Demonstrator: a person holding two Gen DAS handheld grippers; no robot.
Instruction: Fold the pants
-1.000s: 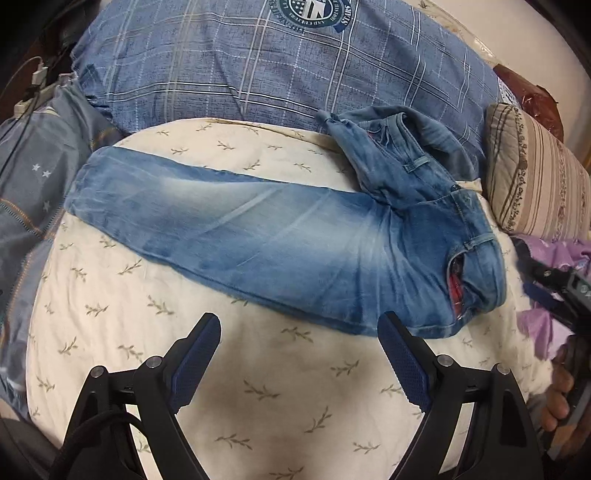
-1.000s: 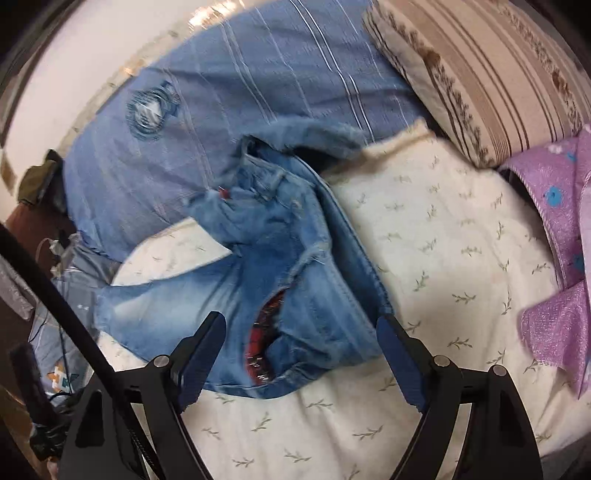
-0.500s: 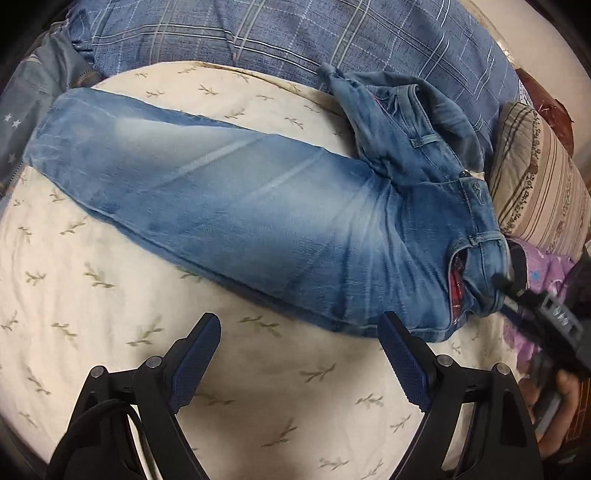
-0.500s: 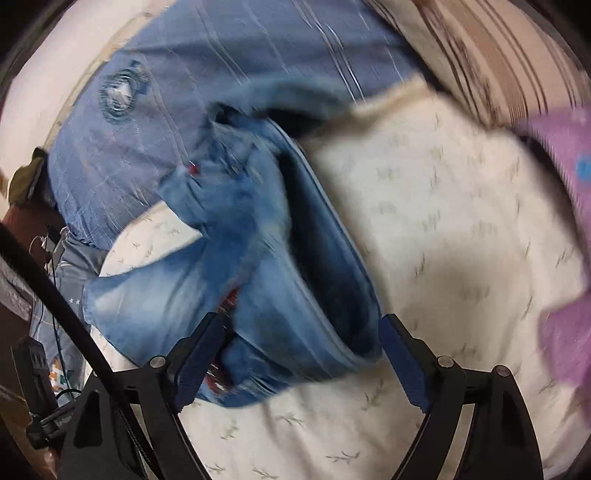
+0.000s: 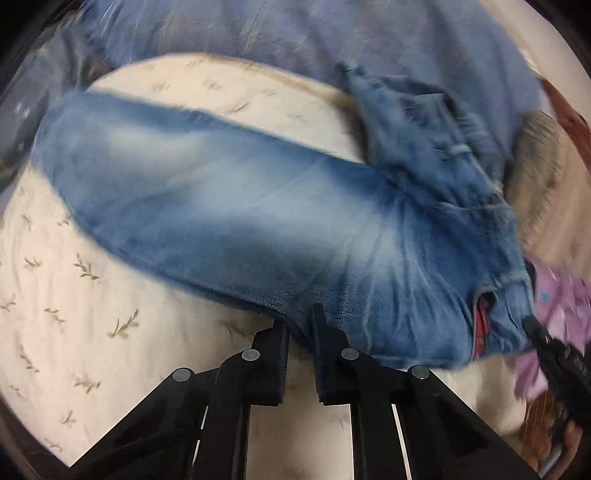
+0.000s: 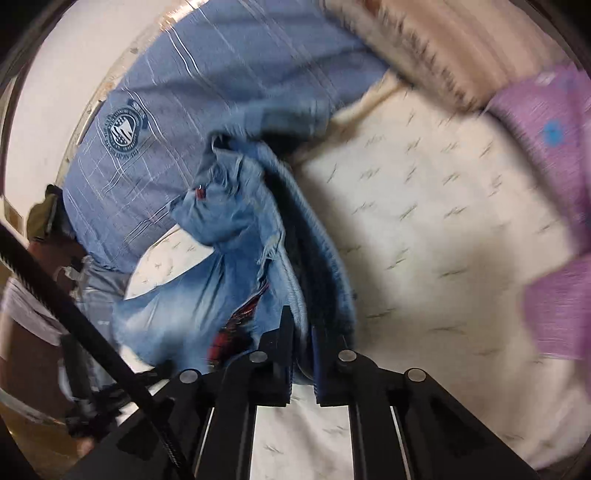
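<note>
Item: jeans (image 5: 258, 206), blue washed denim, one pair. Location: on the cream leaf-print sheet (image 5: 66, 295), one leg running from the 9 o'clock side of the left wrist view toward the waist at 3 o'clock; the second leg lies bunched at 1 o'clock against the blue checked cover (image 5: 295, 33).

Left gripper (image 5: 300, 325): jaws drawn together on the near edge of the denim, roughly at thigh level, at 6 o'clock.

Right gripper (image 6: 302, 332): jaws drawn together on the waistband edge, at 6 o'clock in its own view; red lining (image 6: 236, 325) shows just beside it.

Progress: early, by judgement. Both holds are made, but no fold is visible; the near leg is spread long, the other leg is crumpled. Remaining: lay leg on leg, then fold lengthwise sections.

Containers: none seen. Bedding only, namely striped pillow (image 6: 461, 44) at 1 o'clock and purple cloth (image 6: 546, 122) at 3 o'clock, holding nothing.

Note: both views are motion-blurred.
</note>
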